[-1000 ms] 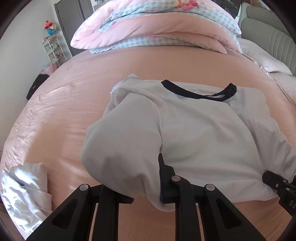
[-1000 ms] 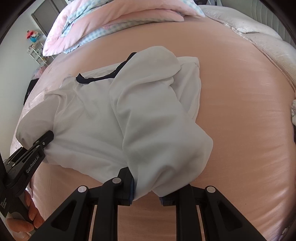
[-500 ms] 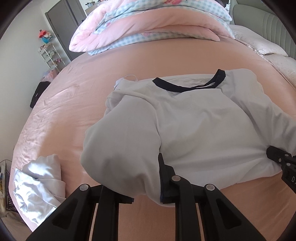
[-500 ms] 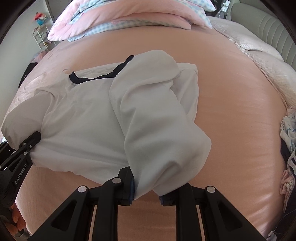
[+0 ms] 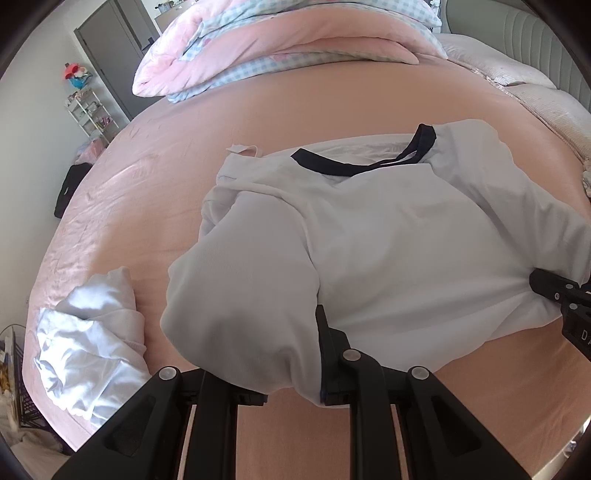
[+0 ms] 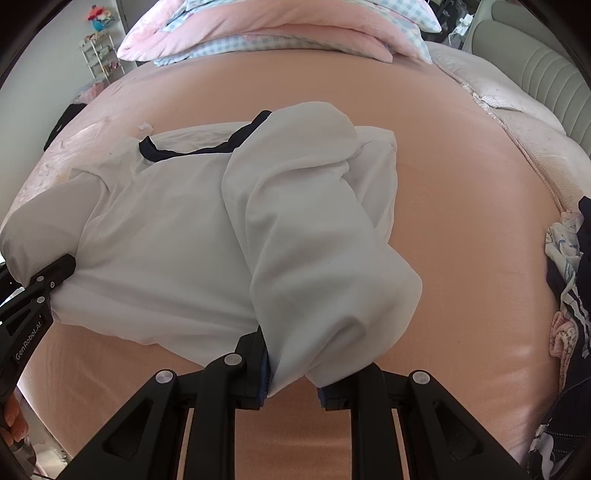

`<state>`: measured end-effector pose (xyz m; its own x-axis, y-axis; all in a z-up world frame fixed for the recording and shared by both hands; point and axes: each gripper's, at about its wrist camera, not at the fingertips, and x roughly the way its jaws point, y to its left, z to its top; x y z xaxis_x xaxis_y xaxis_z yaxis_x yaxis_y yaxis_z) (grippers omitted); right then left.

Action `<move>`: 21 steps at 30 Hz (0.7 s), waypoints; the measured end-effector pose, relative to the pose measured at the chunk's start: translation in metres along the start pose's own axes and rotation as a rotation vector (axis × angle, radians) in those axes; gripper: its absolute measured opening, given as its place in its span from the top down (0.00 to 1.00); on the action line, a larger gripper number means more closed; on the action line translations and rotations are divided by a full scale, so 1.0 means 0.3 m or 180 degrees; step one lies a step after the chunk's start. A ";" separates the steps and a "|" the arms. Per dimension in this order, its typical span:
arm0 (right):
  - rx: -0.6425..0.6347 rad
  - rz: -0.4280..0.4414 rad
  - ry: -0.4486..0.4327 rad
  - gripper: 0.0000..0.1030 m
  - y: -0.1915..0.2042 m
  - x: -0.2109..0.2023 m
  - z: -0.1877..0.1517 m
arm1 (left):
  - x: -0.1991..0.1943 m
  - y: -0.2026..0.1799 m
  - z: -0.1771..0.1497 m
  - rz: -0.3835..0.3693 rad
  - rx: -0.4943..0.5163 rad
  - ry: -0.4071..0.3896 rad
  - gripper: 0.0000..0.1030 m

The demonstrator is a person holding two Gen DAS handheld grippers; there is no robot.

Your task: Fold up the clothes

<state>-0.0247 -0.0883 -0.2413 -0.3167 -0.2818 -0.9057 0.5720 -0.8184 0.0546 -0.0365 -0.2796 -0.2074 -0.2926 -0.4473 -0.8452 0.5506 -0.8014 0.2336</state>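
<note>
Nearest us, we see the left gripper (image 5: 291, 373) clamped on a bunched bottom corner of the white shirt (image 5: 388, 236), and the right gripper (image 6: 291, 373) pinching the opposite corner. The shirt lies spread ahead of both on the pink bed (image 5: 332, 103), its dark collar (image 5: 354, 166) farthest away. Beyond sit a crumpled white garment (image 5: 88, 343), folded quilts (image 5: 288, 40), a wire shelf (image 5: 90, 110).

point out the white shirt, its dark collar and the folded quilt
white shirt (image 5: 406, 251), left wrist view, middle of the body
dark collar (image 5: 332, 168), left wrist view, front neckline band
folded quilt (image 6: 295, 22), right wrist view, pink top layer
</note>
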 end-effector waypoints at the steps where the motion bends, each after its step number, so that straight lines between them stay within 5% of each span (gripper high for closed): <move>1: 0.0013 0.0022 0.0013 0.84 -0.004 -0.004 -0.010 | -0.003 0.005 -0.011 -0.0022 -0.0021 0.0024 0.85; 21: -0.0033 0.0097 0.0037 0.84 -0.080 -0.075 -0.097 | -0.109 0.017 -0.220 -0.0126 0.0038 0.0065 0.85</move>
<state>-0.0095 -0.0477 -0.2346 -0.2903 -0.3005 -0.9085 0.5890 -0.8044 0.0779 0.0275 -0.2430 -0.2103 -0.2978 -0.4071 -0.8635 0.5294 -0.8231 0.2055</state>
